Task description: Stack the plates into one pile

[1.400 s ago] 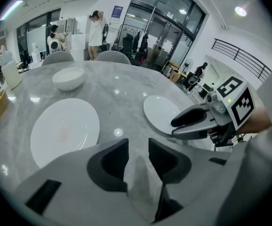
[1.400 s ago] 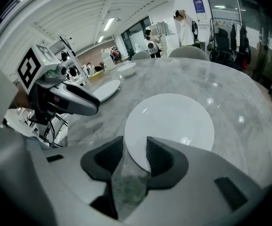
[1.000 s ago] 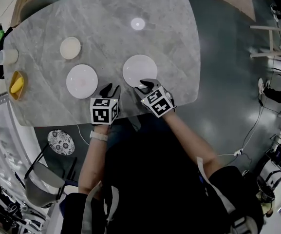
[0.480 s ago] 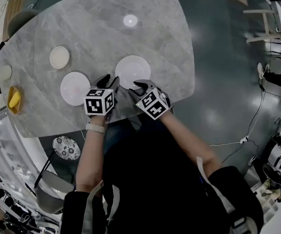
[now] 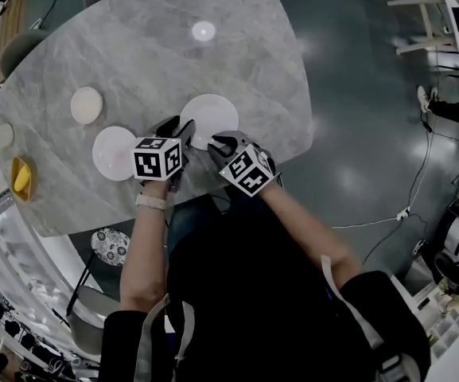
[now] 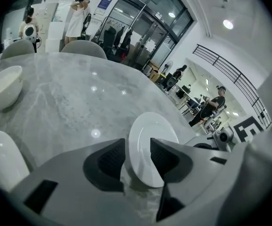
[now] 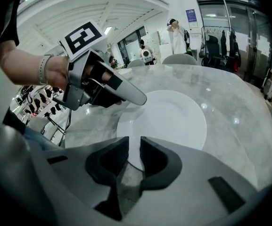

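On my feed I see a black short-sleeved top (image 5: 245, 293) with pale grey straps (image 5: 145, 342) running over both shoulders, and a white wristband (image 5: 150, 202) on the left wrist. The left hand-held gripper (image 5: 178, 126) and the right hand-held gripper (image 5: 223, 140) each carry a white cube printed with black square markers: the left cube (image 5: 158, 158) and the right cube (image 5: 249, 171). Up close, I make out smooth grey shells and matte black pads (image 6: 108, 159) lining the jaws.

Open-plan office or lab: glass partitions (image 6: 140, 25), mezzanine railing (image 6: 230, 74), floor cables (image 5: 372, 223), marble table (image 5: 134, 62).
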Motion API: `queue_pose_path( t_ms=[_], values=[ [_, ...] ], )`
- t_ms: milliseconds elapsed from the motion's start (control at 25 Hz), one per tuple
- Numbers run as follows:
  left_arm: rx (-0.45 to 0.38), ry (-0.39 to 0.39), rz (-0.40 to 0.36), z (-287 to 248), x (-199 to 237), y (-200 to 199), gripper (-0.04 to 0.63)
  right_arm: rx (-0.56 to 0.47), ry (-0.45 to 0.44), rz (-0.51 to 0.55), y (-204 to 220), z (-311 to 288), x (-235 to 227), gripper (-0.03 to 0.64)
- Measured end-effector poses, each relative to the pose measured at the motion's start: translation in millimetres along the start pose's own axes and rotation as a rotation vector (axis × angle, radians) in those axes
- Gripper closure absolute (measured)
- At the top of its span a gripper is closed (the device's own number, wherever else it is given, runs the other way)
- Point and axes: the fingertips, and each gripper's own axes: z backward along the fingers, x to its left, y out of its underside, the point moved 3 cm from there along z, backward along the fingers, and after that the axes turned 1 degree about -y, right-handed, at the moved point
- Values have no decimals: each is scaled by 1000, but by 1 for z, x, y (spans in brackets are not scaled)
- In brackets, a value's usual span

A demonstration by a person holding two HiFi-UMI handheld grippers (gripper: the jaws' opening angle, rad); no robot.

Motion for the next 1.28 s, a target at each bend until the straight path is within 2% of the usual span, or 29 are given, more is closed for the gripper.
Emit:
queue_pose_path(
  t_ms=[120,280,440,560,680,960,1280],
  values=[
    [5,17,31,-5,2,1,434,-3,14,18,2,0,-1,545],
    [0,81,85,-11,1,4,433,-5,10,17,2,-2,-1,555],
    [-14,94,94,-14,-1,4,433,-4,5,16,2,1,-3,560],
    [-15,111,102,-13,0,5,485,-4,4,0,2,-1,-2,560],
    [-19,121,111,-13,-1,5,496,0,-5,-29,2,0,-3,560],
    [-67,190,261,-7,1,7,545,-12,2,-104,0,9,-5,558],
    [-129,202,324,9,8,3,569,-60,71,-132,-15,20,-11,560]
  ],
)
